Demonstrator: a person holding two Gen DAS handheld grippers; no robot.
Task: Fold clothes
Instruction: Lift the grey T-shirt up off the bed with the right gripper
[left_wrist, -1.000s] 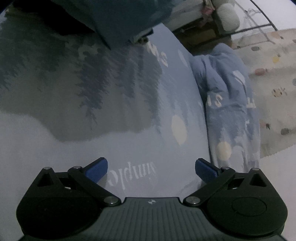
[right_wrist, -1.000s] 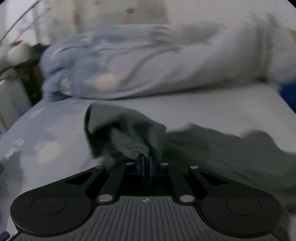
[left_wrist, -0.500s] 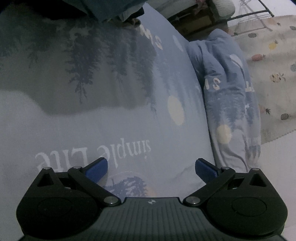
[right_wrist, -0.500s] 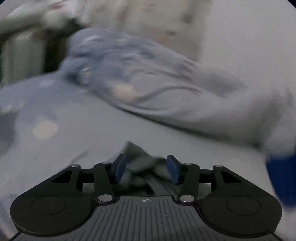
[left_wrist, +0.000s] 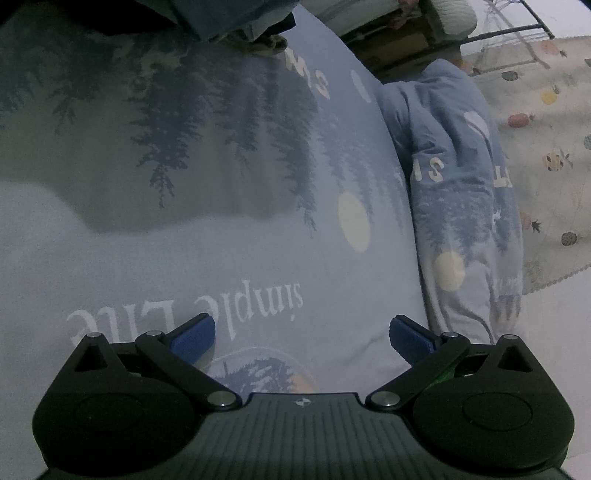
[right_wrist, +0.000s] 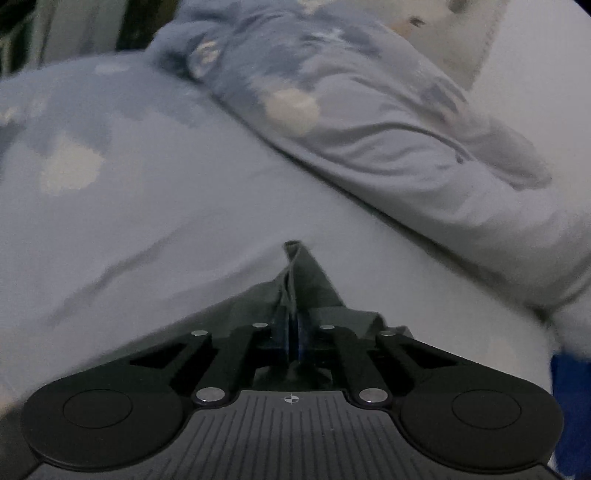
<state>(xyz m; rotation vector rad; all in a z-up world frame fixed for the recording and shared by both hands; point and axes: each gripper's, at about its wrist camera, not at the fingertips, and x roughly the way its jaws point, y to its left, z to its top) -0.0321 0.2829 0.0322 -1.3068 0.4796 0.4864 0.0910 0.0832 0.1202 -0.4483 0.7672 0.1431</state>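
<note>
A dark grey-green garment (right_wrist: 310, 288) lies on the bed sheet (right_wrist: 147, 221) directly ahead of my right gripper (right_wrist: 293, 328). Its jaws are closing down to shut, and the blue pads pinch a thin upright fold of that garment between them. The rest of the garment spreads to both sides below the fingers and is partly hidden by them. My left gripper (left_wrist: 301, 334) stands open and holds nothing, hovering over the printed sheet (left_wrist: 258, 258) with its "simple Life" lettering. Dark cloth (left_wrist: 229, 18) shows at the top edge of the left wrist view; I cannot tell what it is.
A rolled blue duvet (left_wrist: 461, 184) runs along the bed's right edge, and the same duvet (right_wrist: 369, 129) crosses the back of the right wrist view. A patterned rug (left_wrist: 546, 147) covers the floor beyond. Something bright blue (right_wrist: 572, 406) sits at the far right.
The right gripper let go of the bunched garment, opened, shifted and rolled, then shut again on a thin fold. The left gripper stayed open and barely moved.
</note>
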